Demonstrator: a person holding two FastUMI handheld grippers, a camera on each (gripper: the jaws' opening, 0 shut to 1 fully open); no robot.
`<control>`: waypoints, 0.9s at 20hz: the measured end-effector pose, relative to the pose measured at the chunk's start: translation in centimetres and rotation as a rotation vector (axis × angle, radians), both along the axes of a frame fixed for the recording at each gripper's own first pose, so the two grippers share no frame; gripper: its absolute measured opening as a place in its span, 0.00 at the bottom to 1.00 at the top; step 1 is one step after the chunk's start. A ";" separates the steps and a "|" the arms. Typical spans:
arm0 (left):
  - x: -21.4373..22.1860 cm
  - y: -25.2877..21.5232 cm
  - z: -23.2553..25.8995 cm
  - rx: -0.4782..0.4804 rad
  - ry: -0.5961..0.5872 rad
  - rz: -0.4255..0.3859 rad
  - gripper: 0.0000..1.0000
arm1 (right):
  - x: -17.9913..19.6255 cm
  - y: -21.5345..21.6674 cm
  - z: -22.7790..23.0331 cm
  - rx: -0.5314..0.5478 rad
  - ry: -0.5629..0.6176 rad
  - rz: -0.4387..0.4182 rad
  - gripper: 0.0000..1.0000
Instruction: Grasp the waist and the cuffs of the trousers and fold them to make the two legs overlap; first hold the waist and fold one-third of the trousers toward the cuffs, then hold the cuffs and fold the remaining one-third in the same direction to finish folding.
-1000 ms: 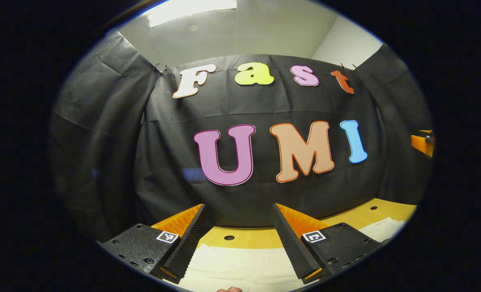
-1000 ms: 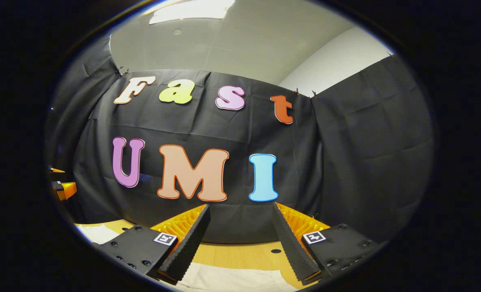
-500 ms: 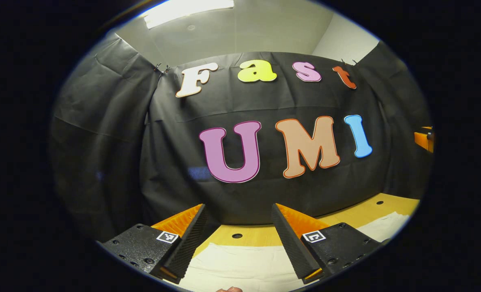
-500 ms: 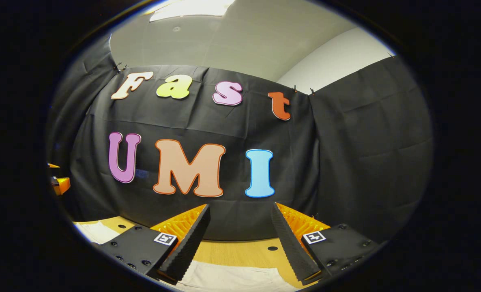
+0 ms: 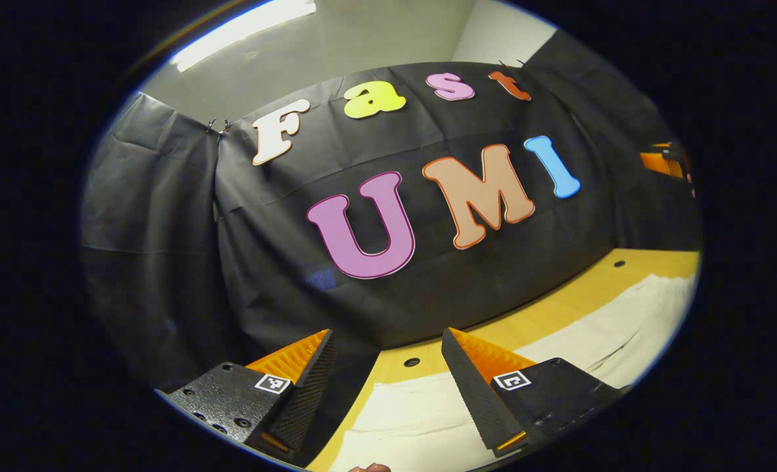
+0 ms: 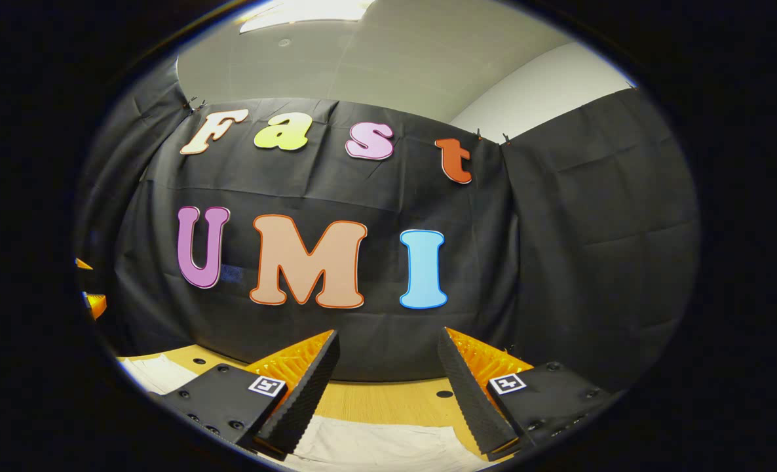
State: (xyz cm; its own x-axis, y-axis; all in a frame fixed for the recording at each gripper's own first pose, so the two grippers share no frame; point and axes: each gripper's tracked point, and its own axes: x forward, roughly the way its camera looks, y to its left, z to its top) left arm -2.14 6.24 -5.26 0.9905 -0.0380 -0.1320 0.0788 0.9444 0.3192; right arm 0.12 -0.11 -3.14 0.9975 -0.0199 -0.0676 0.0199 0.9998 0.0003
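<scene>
Cream-white trousers (image 5: 578,341) lie flat on the wooden table (image 5: 559,305), stretching from under my left gripper off to the right. My left gripper (image 5: 385,341) hovers open above their near end, nothing between its fingers. In the right gripper view the trousers (image 6: 375,449) show as a pale strip below my right gripper (image 6: 388,341), which is open and holds nothing. Another patch of the pale cloth (image 6: 156,373) lies at the lower left there. The other gripper (image 5: 663,160) appears at the far right edge of the left gripper view.
The table has small round holes (image 5: 412,362) near its back edge, which meets the black cloth wall. A fingertip (image 5: 369,468) peeks in at the bottom of the left gripper view. An orange part of the other gripper (image 6: 94,303) sits at the left edge of the right gripper view.
The left gripper has tilted and rolled, so the table and trousers now slope up to the right and more of them shows. The right gripper has pitched down slightly. Both stay open.
</scene>
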 end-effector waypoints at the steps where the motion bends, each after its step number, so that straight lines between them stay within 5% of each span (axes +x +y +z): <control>1: -0.5 0.5 -1.1 0.040 0.026 -0.010 0.96 | 0.1 0.3 -0.2 0.004 0.002 0.006 0.97; 10: -7.1 1.8 -14.2 0.375 0.350 -0.209 0.96 | 1.1 2.0 -1.9 0.014 0.028 0.050 0.97; 18: -14.0 2.5 -22.5 0.541 0.606 -0.378 0.97 | 1.1 1.6 -3.8 0.008 0.069 0.051 0.97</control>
State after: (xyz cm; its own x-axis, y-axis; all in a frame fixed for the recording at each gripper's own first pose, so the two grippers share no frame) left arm -16.09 8.72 -27.75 0.6788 -0.1288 -0.7229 0.6541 0.5534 0.5156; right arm 1.20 1.54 -6.94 0.9901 0.0318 -0.1366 -0.0309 0.9995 0.0090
